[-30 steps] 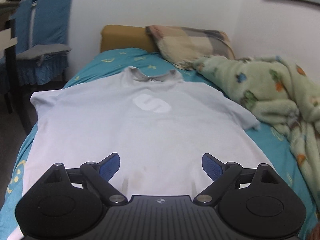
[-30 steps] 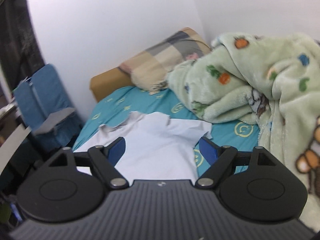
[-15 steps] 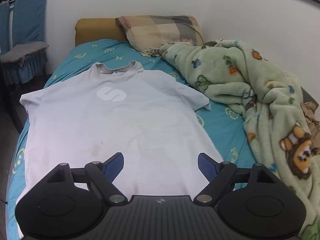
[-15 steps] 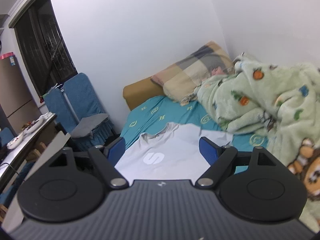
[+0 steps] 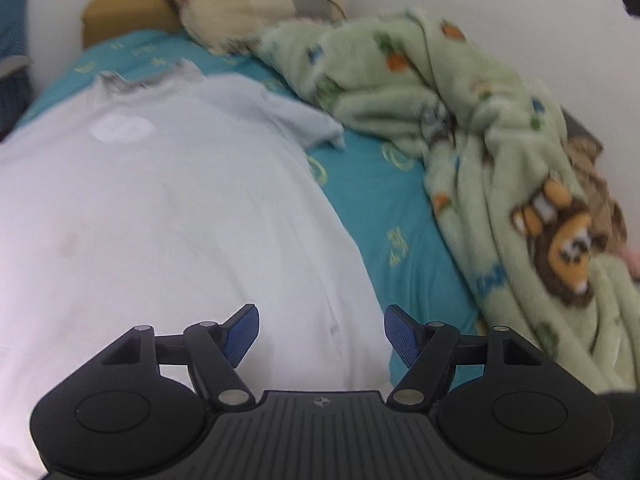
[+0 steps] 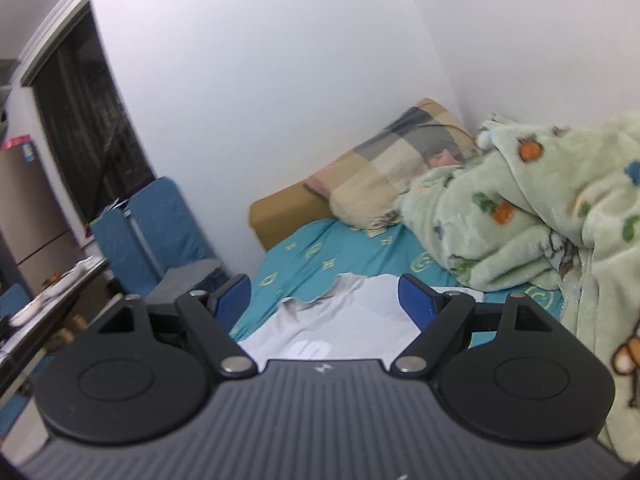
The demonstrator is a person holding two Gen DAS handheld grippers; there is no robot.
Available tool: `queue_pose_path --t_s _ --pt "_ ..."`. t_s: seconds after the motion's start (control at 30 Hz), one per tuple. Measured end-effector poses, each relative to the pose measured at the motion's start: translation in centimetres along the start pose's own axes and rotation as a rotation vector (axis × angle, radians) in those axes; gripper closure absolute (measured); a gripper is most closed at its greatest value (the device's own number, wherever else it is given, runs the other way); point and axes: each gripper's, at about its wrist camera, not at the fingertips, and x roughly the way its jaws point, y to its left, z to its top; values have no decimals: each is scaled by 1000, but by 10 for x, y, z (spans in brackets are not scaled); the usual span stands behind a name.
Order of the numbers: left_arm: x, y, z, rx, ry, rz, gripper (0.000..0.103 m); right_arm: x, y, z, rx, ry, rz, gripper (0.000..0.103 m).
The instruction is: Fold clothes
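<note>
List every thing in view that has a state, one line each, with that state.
T-shirt: spread flat on the bed, front up, unfolded.
Blanket: bunched in a heap beside the T-shirt.
Pillow: propped against the headboard.
Left tongs: open, have just been closing, nothing between the pads, over the T-shirt's hem.
Right tongs: open, empty, above the bed.

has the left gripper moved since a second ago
Yes. The left gripper has swung toward the green blanket: the white t-shirt now sits left, and its empty jaws have just been closing.
</note>
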Motion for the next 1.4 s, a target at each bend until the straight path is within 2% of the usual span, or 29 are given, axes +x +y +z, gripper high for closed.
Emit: queue_pose_path --t_s 0.17,0.3,0.37,0.43,0.5,0.57,0.67,0.77,0.8,0.87,0.93,1.0,1.07,1.23,1.4 --pt "58 -5 -20 86 88 -64 42 52 -51 -44 5 68 -117 21" --pt "71 -17 -30 164 48 -44 43 74 -63 -68 -70 148 -164 21" --pt "74 -22 -31 187 27 -29 61 80 -67 -69 -48 150 -168 21" --pt "75 -18 -32 153 13 -8 86 83 -69 -68 -31 135 -182 21" --pt "72 -9 -31 89 10 -30 94 84 -70 -67 -29 112 -197 21" --pt "68 -4 -30 51 11 -54 96 84 -70 -67 -33 102 -215 21" --pt "68 -12 -32 103 6 -31 96 83 -71 -67 -30 101 -209 21" --pt "65 -15 -32 128 -2 -34 92 82 -69 -68 -36 100 -206 21" --pt "64 -14 -30 128 0 -44 85 80 -68 -67 -36 100 -204 21" --pt "55 -13 -26 119 -13 -62 66 77 -68 -67 -34 97 -198 21" --pt "43 -10 -20 112 -46 -42 28 73 -67 -68 -35 88 -191 21" --pt "29 -6 -13 120 -91 13 16 71 -68 -68 -31 80 -183 21" --pt "16 1 -4 134 -114 54 16 70 -71 -67 -3 79 -165 21" --pt "-16 39 18 128 -142 147 9 90 -95 -62 192 101 -58 20" --pt "-40 85 27 58 -212 239 5 159 -148 -59 407 134 4 23"
